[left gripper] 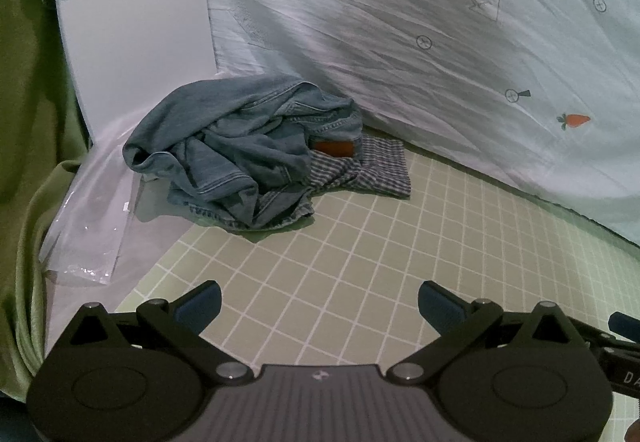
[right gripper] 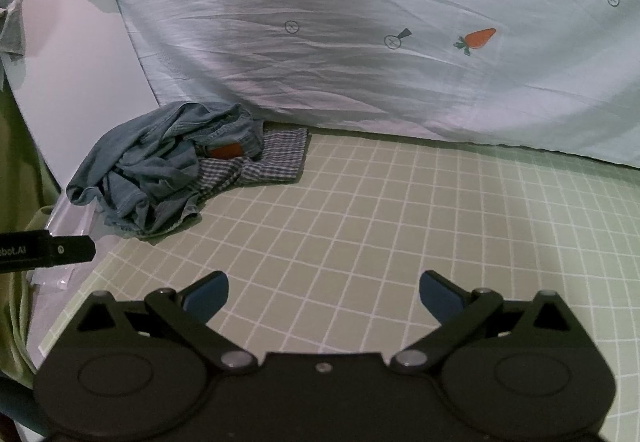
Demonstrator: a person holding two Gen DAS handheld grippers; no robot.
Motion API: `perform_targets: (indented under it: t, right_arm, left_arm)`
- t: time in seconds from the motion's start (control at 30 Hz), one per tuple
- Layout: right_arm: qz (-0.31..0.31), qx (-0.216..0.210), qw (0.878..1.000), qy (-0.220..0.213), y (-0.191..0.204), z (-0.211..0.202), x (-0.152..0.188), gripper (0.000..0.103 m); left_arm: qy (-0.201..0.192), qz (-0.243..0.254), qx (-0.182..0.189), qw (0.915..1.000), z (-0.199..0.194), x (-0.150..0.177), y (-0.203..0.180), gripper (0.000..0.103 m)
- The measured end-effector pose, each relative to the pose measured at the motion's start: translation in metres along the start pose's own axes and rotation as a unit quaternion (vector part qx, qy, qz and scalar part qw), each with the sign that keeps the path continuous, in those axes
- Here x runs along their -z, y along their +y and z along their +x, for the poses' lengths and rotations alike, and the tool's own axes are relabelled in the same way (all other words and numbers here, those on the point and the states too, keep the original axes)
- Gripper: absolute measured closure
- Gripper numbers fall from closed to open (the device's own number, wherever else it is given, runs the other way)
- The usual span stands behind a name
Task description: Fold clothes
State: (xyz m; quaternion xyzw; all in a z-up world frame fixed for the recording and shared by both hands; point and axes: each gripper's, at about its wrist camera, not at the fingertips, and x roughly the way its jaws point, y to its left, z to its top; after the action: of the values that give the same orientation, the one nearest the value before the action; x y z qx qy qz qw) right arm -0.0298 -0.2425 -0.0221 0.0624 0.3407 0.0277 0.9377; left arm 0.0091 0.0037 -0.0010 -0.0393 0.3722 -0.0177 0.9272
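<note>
The crumpled denim garment (left gripper: 240, 149) lies in a heap at the far left edge of the green grid mat (left gripper: 360, 262), partly on top of a checked cloth (left gripper: 368, 169) that spreads out to its right. A brown patch (left gripper: 333, 149) shows on the denim where it meets the checked fabric. Behind both hangs a pale sheet printed with carrots (left gripper: 440, 41), and a clear plastic bag (left gripper: 92, 226) lies to the left of the heap.

In the left wrist view the left gripper (left gripper: 320, 304) has its fingers (left gripper: 200, 304) wide apart, holding nothing, over bare mat at the bottom of the frame. The denim sits up and slightly left of centre, well apart from the fingertips.

In the right wrist view the right gripper (right gripper: 324, 294) is likewise spread and empty. Here the denim garment (right gripper: 152, 177) sits in the left middle of the frame, and the checked cloth (right gripper: 276, 157) reaches toward centre. A dark edge of the left tool shows at the left border.

The heap lies more squarely ahead of the left gripper, so that one is probably better placed to reach it first. The pile's long axis runs from lower left to upper right, along the sheet's bottom edge. No fold has been started.
</note>
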Motion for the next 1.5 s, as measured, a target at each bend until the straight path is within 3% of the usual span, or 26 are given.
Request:
perform_targets:
  t: [0.47, 0.87, 1.03, 1.3, 1.5]
  right_arm:
    - [-0.008, -0.001, 1.000, 0.008, -0.005, 0.009, -0.006, 0.000]
    - [-0.017, -0.002, 1.000, 0.006, -0.004, 0.038, -0.039, 0.000]
    - [-0.025, -0.005, 1.000, 0.007, 0.008, 0.068, -0.064, 0.000]
    - [-0.048, -0.020, 0.999, 0.000, 0.049, 0.147, -0.127, 0.000]
    - [-0.057, -0.042, 0.997, 0.011, 0.087, 0.236, -0.173, 0.008]
  left_arm:
    - [0.010, -0.003, 0.002, 0.9999, 0.010, -0.005, -0.003, 0.000]
    - [0.011, -0.015, -0.002, 0.9998, 0.042, -0.037, 0.005, 0.000]
    - [0.010, -0.030, -0.016, 0.9994, 0.070, -0.068, 0.033, 0.000]
    - [-0.005, -0.044, -0.084, 0.9955, 0.135, -0.142, 0.103, 0.001]
    - [-0.014, -0.117, -0.136, 0.9837, 0.191, -0.183, 0.176, 0.004]
